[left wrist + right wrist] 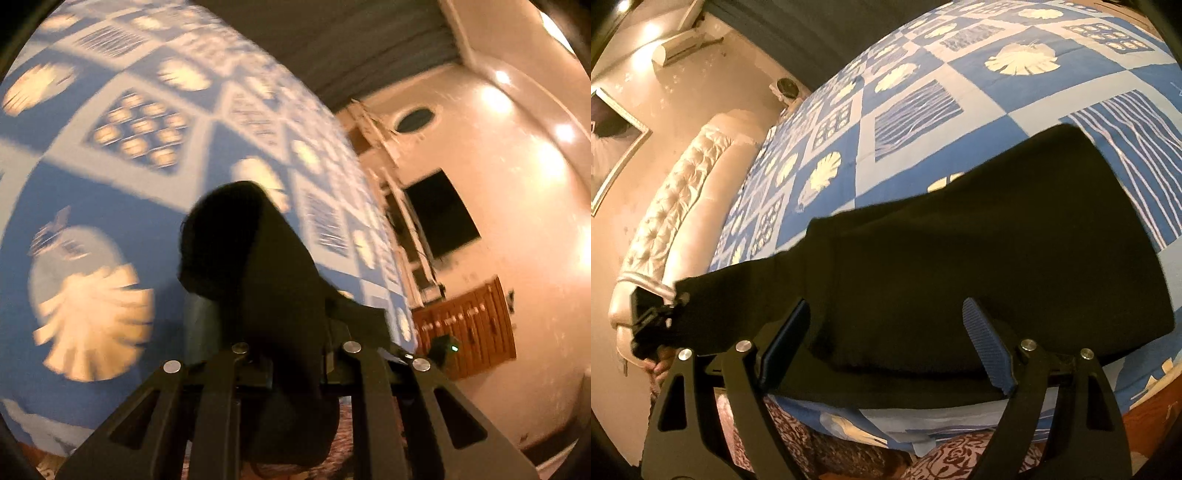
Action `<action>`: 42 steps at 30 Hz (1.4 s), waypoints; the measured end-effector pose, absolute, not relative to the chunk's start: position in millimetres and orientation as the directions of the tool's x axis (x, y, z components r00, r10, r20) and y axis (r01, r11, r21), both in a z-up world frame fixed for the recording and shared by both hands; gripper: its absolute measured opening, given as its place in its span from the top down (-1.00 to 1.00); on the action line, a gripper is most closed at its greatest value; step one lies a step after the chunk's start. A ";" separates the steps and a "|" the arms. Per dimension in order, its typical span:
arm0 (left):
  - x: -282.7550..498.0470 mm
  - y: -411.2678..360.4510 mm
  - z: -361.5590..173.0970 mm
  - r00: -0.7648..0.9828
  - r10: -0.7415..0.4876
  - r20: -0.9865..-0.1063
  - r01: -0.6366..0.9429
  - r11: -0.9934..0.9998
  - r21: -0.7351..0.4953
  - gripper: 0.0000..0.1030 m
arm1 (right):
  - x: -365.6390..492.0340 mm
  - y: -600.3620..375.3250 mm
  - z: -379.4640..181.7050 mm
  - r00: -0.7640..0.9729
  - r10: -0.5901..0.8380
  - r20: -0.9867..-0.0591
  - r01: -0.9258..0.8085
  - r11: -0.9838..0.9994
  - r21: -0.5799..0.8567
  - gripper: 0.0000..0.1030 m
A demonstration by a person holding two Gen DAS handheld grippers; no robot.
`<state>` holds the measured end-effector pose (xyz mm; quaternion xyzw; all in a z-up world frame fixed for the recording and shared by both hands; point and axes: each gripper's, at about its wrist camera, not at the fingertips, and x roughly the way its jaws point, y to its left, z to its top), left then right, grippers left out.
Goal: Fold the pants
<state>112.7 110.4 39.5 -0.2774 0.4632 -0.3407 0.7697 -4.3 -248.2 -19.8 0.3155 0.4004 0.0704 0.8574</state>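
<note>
Bedroom, warm yellow light. Bed (960, 122) fills most of the right wrist view, covered by a blue-and-white patchwork sheet (110, 184) with shell and wavy-line prints. Cream tufted headboard (683, 192) runs along the left of that frame; above it a framed picture (613, 144) at the far left edge and a wall air conditioner (683, 46) in the upper left. Beige wall (517, 221) occupies the right half of the left wrist view, with a dark rectangular screen (439, 214) at centre right and a brown wooden cabinet (469, 328) at lower right. Left view is motion-blurred.

Black pants (960, 277) lie spread across the near part of the sheet, from centre right to lower left of the right wrist frame, reaching the bed's near edge.

Right gripper (886, 343): fingers well apart, blue ribbed pads on either side of the fabric at the near edge; not pressing on it.

Left gripper (653, 317), lower left of the right wrist frame: holds one end of the pants off the sheet. In its own view the fingers are together, clamped on a bunch of black cloth that rises up the frame centre and hides the tips.
</note>
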 end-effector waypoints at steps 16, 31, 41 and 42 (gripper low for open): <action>109.0 -192.6 28.6 0.152 -0.665 -0.731 0.477 0.697 -0.535 0.67 | -18.8 -323.0 3.1 0.768 0.292 -0.570 0.233 0.701 0.674 -0.64; 83.0 -242.3 22.3 0.216 -0.624 -0.751 0.500 0.731 -0.464 -0.28 | -18.6 -349.3 -16.7 0.759 0.355 -0.546 0.253 0.612 0.749 -0.64; 62.6 -92.7 2.8 0.355 -0.487 -0.798 0.319 0.866 -0.386 -0.46 | -4.5 -321.3 -25.3 0.668 0.390 -0.634 0.230 0.702 0.674 -0.70; 60.7 -79.0 -4.6 0.362 -0.457 -0.813 0.287 0.884 -0.369 -0.46 | -3.2 -317.2 -24.0 0.661 0.400 -0.635 0.216 0.708 0.672 -0.70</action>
